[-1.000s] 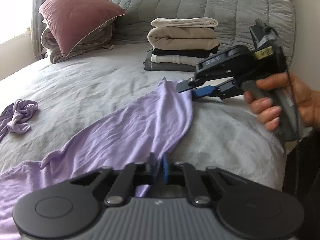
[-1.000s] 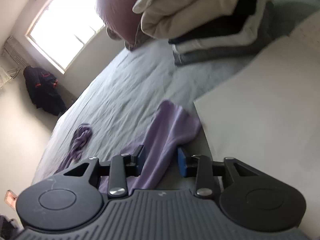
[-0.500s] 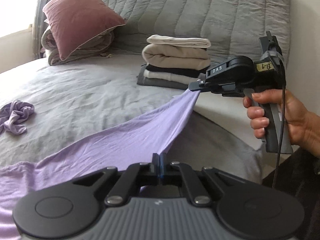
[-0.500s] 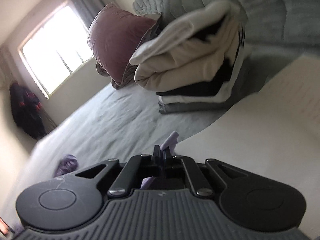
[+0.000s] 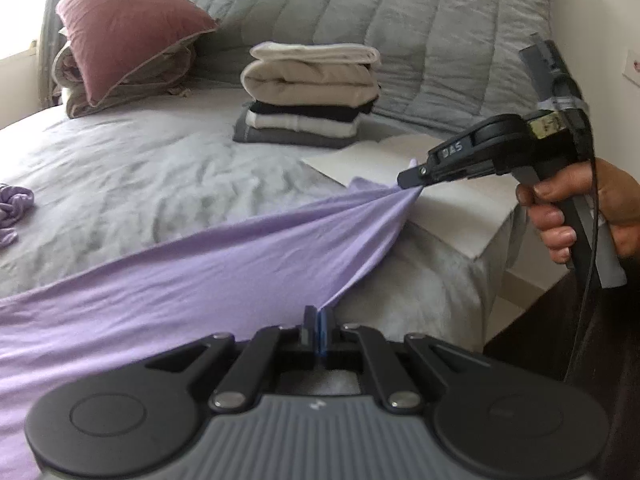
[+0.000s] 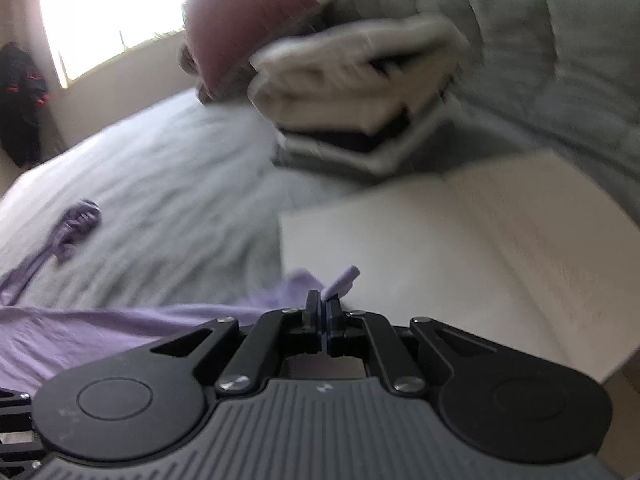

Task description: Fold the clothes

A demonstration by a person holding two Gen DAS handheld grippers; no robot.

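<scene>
A lilac garment stretches across the grey bed, lifted taut at its near edge. My left gripper is shut on that edge at the bottom of the left wrist view. My right gripper, held by a hand, is shut on another corner of the garment, raised above a white board. In the blurred right wrist view the right gripper pinches a lilac corner, and the garment trails left.
A stack of folded clothes sits at the back of the bed, against a grey quilted headboard. A mauve pillow lies back left. A crumpled lilac item lies at the left. The bed's edge drops off at right.
The right gripper closed on the lilac garment's corner and lifted it up and to the right, pulling the cloth taut. The left gripper kept its grip and shifted slightly.
</scene>
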